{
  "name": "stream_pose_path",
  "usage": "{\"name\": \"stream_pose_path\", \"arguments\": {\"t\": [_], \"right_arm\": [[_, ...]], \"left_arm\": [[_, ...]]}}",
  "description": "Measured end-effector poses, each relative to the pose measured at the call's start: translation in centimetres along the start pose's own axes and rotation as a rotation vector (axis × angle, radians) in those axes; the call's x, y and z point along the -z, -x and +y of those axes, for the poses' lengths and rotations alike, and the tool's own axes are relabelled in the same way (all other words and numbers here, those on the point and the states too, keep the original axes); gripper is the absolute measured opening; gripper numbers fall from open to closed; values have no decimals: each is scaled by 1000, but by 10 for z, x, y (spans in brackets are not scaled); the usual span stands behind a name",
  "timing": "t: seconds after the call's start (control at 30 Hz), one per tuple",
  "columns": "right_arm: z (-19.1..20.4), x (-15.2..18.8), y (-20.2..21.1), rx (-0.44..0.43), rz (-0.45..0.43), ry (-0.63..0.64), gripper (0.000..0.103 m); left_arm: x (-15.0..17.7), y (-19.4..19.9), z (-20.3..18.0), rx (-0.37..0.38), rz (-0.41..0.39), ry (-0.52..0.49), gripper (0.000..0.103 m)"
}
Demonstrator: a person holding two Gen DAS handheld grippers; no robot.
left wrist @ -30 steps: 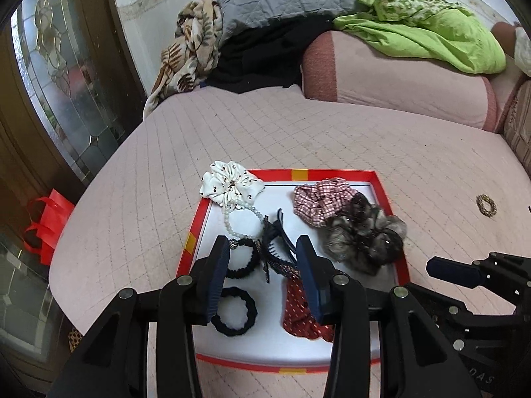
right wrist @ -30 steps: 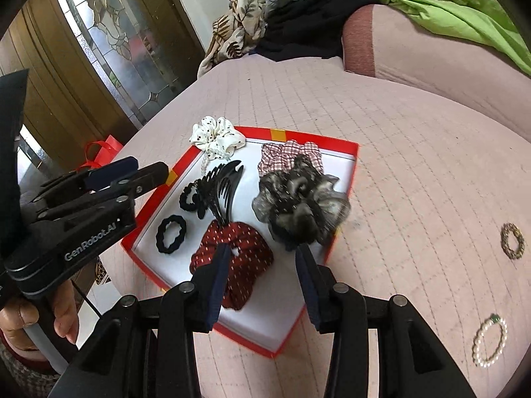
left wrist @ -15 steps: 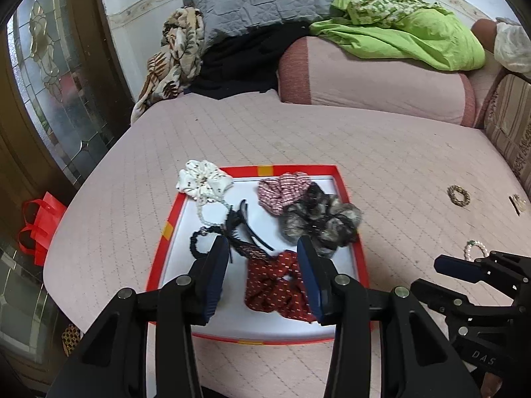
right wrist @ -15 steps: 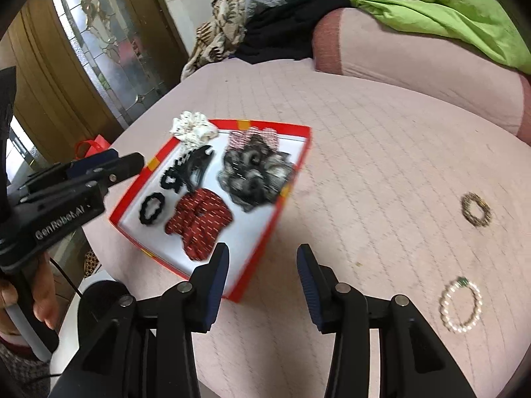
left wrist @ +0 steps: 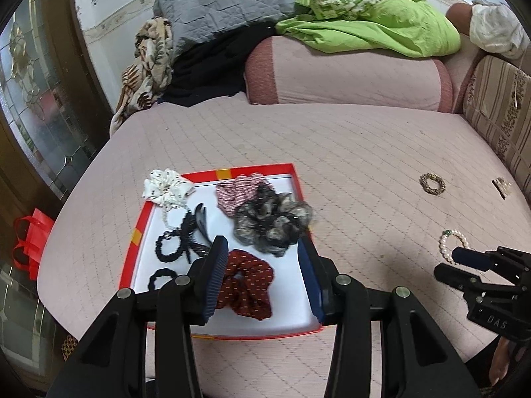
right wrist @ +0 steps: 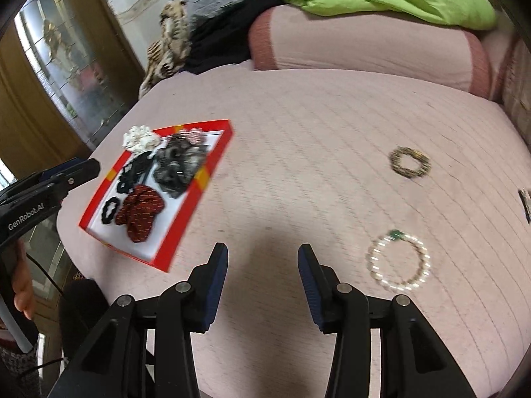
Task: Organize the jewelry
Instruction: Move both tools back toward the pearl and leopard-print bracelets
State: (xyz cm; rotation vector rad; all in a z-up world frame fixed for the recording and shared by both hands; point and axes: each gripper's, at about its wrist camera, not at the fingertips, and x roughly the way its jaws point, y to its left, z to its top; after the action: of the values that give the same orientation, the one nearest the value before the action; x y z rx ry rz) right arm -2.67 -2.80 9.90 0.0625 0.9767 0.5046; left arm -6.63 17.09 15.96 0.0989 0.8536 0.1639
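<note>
A red-rimmed white tray [left wrist: 212, 330] [right wrist: 202, 179] lies on the pink quilted bed and holds several scrunchies, among them a dark red one [left wrist: 247, 287], a grey furry one [left wrist: 272, 220] and a white one [left wrist: 166, 187], plus black hair ties and a black claw clip. A pearl bracelet [right wrist: 398, 262] [left wrist: 453, 243], a gold-brown bracelet [right wrist: 410, 162] [left wrist: 432, 183] and a small gold clip [left wrist: 502, 185] lie loose on the bed to the right. My left gripper [left wrist: 264, 262] is open and empty above the tray's near side. My right gripper [right wrist: 262, 265] is open and empty over bare quilt, left of the pearl bracelet.
A pink bolster [left wrist: 348, 76] with green cloth [left wrist: 371, 26], a grey quilt [left wrist: 225, 0] and dark clothes lie at the bed's far end. A glass-panelled wooden door [left wrist: 30, 106] and a red bag [left wrist: 31, 242] stand left. The bed edge runs just below the tray.
Both grippers have pulled back and swung right. The right gripper left the tray and now hangs over bare quilt near the pearl bracelet. Both stayed open.
</note>
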Motion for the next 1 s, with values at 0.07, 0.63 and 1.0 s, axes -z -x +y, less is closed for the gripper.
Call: {"name": "stream_pose_path", "arguments": {"t": [0.07,0.63,1.0], "right_arm": [[-11,3,3,13,-5,-17,48],[-129,44,31,251,-5,-160,48],[-135,38,15,213,19,-193,48]], "left_arm": [[-1,-1,-8,9,6,-11,42],[6,-48,-103,237,123,-30,42],[-14,-96,-168,278,181,-80,42]]}}
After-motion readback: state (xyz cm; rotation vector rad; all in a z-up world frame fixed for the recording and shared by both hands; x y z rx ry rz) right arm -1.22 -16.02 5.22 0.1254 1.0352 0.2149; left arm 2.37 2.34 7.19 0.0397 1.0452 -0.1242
